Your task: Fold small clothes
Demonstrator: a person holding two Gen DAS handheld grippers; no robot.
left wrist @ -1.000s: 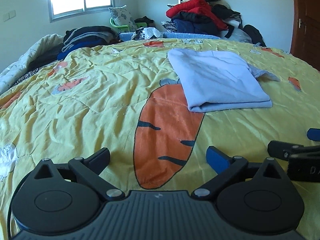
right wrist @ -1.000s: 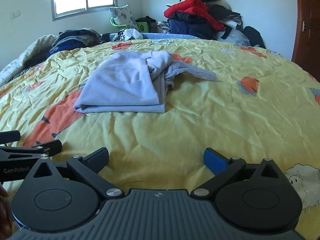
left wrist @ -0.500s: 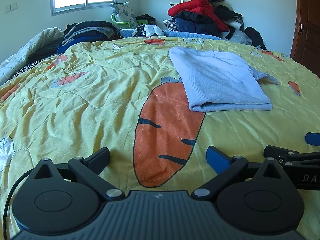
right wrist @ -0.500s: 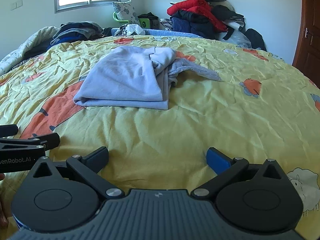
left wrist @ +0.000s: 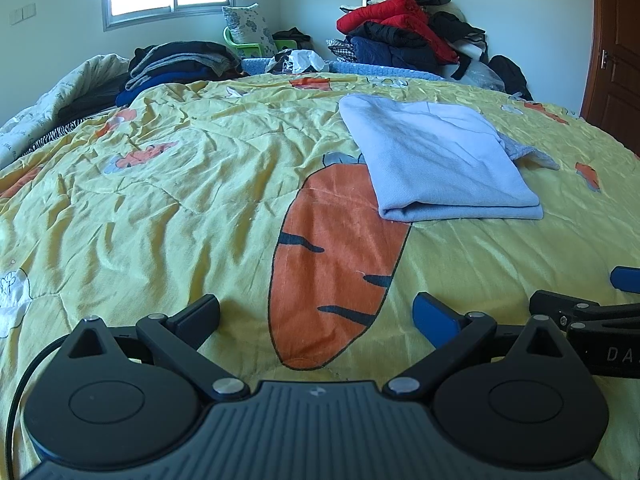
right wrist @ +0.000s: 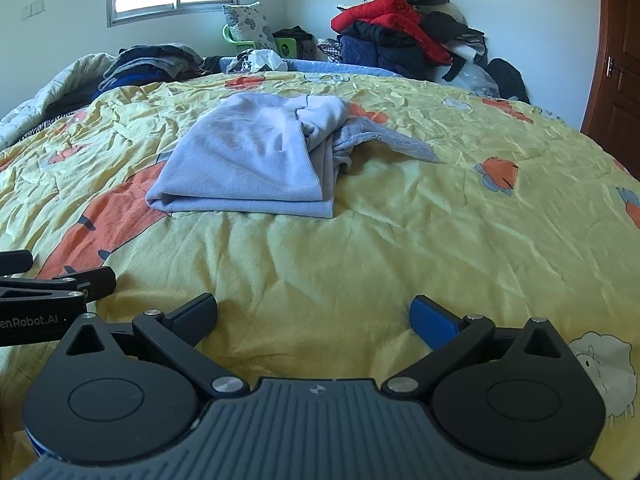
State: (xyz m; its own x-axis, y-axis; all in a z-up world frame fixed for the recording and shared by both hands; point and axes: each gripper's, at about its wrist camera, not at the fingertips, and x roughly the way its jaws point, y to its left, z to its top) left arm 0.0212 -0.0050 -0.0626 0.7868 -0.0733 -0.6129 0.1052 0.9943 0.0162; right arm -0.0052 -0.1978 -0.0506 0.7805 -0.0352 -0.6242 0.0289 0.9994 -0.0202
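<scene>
A pale blue knit garment [left wrist: 440,160] lies folded into a rough rectangle on the yellow bedspread [left wrist: 180,200], its near edge a soft doubled roll resting over the top of a large orange carrot print [left wrist: 336,272]. The cloth looks like fine ribbed jersey, smooth on top with a few shallow creases. The right wrist view shows what the left barely does: the garment's right side is bunched and untidy, and a grey-blue lacy strip [right wrist: 392,140] trails out from under it across the spread. The left view shows the flat, tidy top face and the whole carrot, with only the tip of that strip peeking out. The bedspread is thin, crinkled cotton printed with carrots and white sheep. The left gripper [left wrist: 316,316] hovers low over the carrot's tip, its fingers spread wide and empty, well short of the garment. The right gripper [right wrist: 314,316] sits likewise over bare yellow cloth, fingers wide apart and holding nothing. Each gripper's black tip shows at the edge of the other's view. Behind the bed, a heap of red and dark clothes [left wrist: 408,36] leans against the wall.
</scene>
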